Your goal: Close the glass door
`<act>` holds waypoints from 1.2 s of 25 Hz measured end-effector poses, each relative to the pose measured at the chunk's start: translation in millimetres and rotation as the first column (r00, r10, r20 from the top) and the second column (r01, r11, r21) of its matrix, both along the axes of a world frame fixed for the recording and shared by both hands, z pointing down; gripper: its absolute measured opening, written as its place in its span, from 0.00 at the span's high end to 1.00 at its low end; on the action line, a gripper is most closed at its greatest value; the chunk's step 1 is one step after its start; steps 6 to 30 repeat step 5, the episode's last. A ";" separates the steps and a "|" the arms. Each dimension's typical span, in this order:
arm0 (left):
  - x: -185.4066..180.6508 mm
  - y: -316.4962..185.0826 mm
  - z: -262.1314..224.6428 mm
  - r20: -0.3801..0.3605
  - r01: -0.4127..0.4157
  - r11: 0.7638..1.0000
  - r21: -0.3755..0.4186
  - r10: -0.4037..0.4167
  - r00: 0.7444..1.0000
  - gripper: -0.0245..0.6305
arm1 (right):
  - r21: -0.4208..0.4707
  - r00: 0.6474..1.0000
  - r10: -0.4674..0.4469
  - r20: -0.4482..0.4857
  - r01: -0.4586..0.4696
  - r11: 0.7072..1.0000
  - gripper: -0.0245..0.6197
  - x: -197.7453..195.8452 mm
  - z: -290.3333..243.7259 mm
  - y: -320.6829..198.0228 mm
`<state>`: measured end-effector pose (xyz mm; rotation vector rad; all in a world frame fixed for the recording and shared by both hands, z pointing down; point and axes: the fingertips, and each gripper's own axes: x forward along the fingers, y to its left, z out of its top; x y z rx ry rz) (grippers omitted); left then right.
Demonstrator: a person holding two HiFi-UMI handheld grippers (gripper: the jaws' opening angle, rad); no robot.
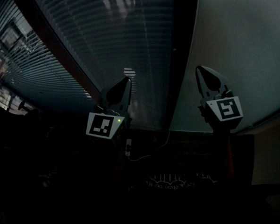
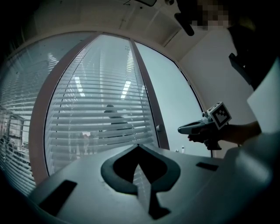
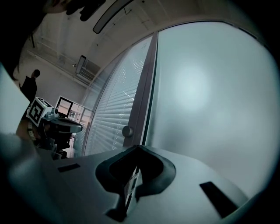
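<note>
The glass door [image 3: 111,113] is probably heavy, stiff and fragile; push its frame [image 3: 141,96] beside the knob [image 3: 127,131]. The left gripper [image 2: 138,146] and right gripper [image 3: 139,146] have jaws together, empty.

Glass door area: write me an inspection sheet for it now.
Surface: too dark to tell.
Job's things: door with blinds; round knob on its frame.
Clutter: nothing seen.
Grippers: left gripper and right gripper, jaws together, both empty.
Cables: white cable low, below the door.
Surroundings: frosted panel beside the door; a person in the background.
</note>
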<state>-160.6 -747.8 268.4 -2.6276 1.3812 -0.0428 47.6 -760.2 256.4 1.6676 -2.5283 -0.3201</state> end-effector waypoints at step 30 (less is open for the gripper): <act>1.7 1.3 0.3 0.003 -0.001 1.000 -0.003 0.001 1.000 0.98 | -0.017 1.000 -0.003 -0.001 0.003 1.000 0.96 -0.3 4.2 -0.6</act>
